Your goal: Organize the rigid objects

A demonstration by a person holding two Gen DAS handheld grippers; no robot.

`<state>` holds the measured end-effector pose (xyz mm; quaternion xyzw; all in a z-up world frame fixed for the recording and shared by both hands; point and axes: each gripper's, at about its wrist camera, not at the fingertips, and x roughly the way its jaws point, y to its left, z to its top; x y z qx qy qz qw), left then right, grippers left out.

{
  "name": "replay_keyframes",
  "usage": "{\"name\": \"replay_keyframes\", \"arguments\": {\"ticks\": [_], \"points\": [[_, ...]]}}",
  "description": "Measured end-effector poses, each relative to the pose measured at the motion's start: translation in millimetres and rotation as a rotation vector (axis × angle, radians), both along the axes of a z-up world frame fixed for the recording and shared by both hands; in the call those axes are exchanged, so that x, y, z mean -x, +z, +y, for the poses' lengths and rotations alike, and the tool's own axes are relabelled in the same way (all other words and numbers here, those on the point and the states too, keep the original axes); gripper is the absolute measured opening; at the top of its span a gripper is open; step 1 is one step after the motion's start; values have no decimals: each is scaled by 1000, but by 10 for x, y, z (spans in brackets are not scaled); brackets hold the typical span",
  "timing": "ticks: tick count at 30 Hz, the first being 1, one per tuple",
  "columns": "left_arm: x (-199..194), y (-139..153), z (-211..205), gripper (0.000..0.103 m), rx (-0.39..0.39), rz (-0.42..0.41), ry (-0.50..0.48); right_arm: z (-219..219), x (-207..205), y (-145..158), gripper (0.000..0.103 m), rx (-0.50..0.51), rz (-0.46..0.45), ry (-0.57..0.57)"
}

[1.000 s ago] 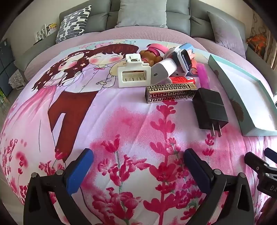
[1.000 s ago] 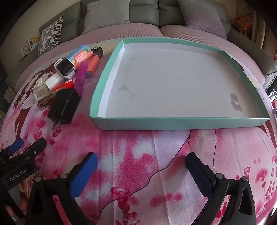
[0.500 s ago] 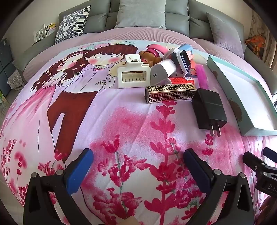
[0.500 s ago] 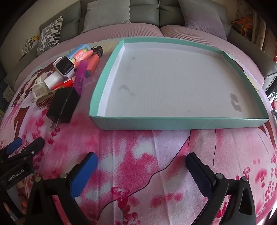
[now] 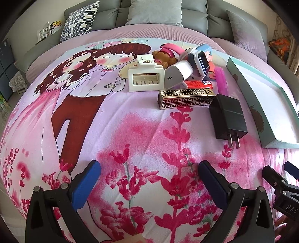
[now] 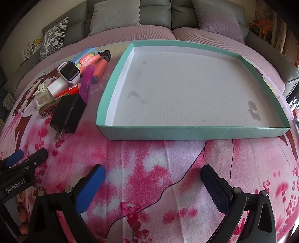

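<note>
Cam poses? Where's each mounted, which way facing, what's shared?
Left wrist: on left gripper, facing the item pile; own open fingers show, right gripper at right edge.
Right wrist: on right gripper, facing the teal tray; own open fingers show, left gripper at left edge.
Shared: black charger, tray, pile.

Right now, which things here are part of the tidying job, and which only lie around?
For the job: black charger, patterned box, white clip, watch, purple tube, teal tray.

Lying about: sofa cushions, blanket.
</note>
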<state>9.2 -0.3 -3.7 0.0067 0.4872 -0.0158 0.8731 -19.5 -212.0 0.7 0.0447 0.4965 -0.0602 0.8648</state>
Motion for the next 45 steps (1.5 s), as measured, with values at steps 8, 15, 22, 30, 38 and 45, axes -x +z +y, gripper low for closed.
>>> {"name": "replay_keyframes", "arguments": {"ticks": [8,15,22,30,38,45], "points": [[17,-5,13,103,1,-2,-2,-10,-3,4,103,-2,-1,-1],[15,-2,7,103,-3,-3,-4,-14,-10,9,103,6,0,1],[38,3,6,103,-4,-13,-8,-13,-15,8,103,9,1,2],[22,13,-1,103,-9,-15,-9,-27,-19,8,103,11,2,2],[49,16,-2,103,-9,-20,-9,-25,-20,6,103,11,1,3],[50,15,-2,103,-9,-19,-9,-21,-17,5,103,11,0,2]]}}
